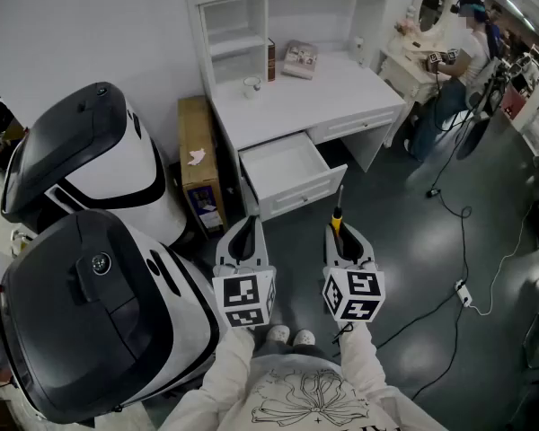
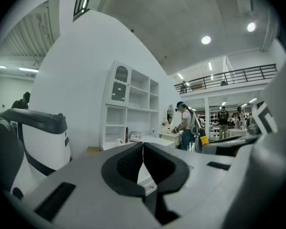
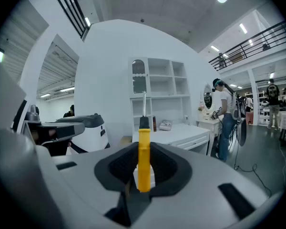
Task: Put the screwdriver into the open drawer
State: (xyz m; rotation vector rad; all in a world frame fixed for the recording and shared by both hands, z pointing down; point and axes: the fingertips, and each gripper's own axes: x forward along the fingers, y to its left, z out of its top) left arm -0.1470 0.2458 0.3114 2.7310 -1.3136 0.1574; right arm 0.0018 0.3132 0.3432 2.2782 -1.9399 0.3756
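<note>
Yellow in the handle, with a black collar and a thin metal shaft, the screwdriver (image 3: 144, 159) stands upright between the jaws of the right gripper (image 3: 144, 149), which are clamped on the handle from both sides. In the head view the right gripper (image 1: 346, 237) is held above the dark floor in front of the desk (image 1: 319, 92), and the screwdriver (image 1: 338, 214) has its shaft pointing toward the drawer (image 1: 286, 162). The drawer is pulled out of the desk's left part and its white inside is bare; the screwdriver's tip lies near its front panel, outside it. The left gripper (image 1: 245, 232) is held just beside the right one, at about the same height. In the left gripper view the left gripper (image 2: 143, 147) has its jaws pressed together with nothing between them. On the desk, near its shelves, stand a cup (image 1: 251, 85) and a book (image 1: 271, 59). A cardboard box (image 1: 198, 155) stands against the desk's left side. Two large white-and-black machines (image 1: 99, 155) fill the left of the head view. Far to the right a person (image 1: 463, 57) sits at another table.
</note>
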